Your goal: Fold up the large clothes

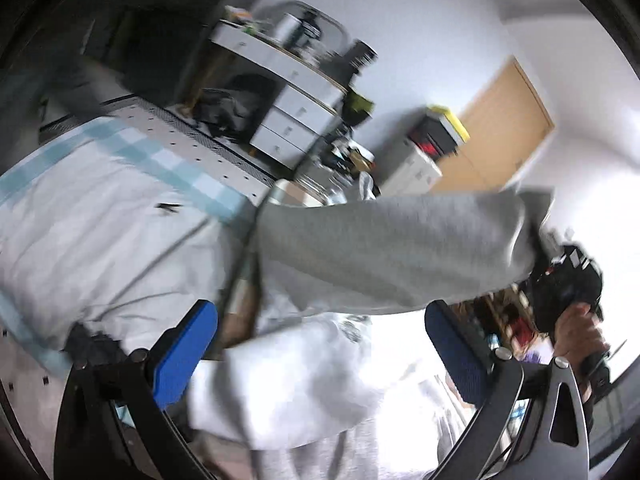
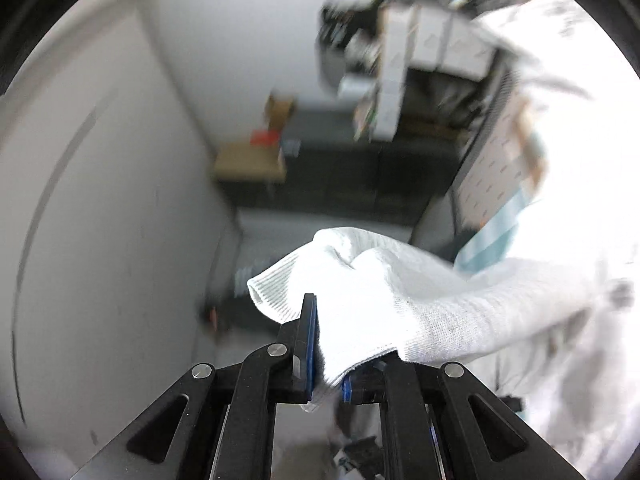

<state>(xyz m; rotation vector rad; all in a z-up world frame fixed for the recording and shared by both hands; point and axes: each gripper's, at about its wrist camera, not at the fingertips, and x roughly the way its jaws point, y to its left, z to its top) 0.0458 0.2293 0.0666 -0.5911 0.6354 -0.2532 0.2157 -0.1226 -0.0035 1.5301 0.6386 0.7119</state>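
Right gripper (image 2: pixel 326 344) pinching sweatshirt (image 1: pixel 120 248) cuff (image 2: pixel 344 280), stretches sleeve flat | left gripper (image 1: pixel 320 344) spread wide, probably next grab

Perforated white table (image 1: pixel 188 148) under a checked-trim grey garment (image 1: pixel 100 232).

You are working in what looks like a lived-in room of a home, used partly as a work space. Plain white walls (image 1: pixel 420 20) close it in, with a light wooden door (image 1: pixel 496 136) set in one of them. A white chest of drawers (image 1: pixel 296 108) stands against the wall, its top crowded with blurred clutter, and stacked boxes (image 1: pixel 432 148) sit near the door. Your tabletop (image 1: pixel 192 140) is a pale perforated board. A brown cardboard box (image 2: pixel 250 166) rests on the dark floor (image 2: pixel 352 184).
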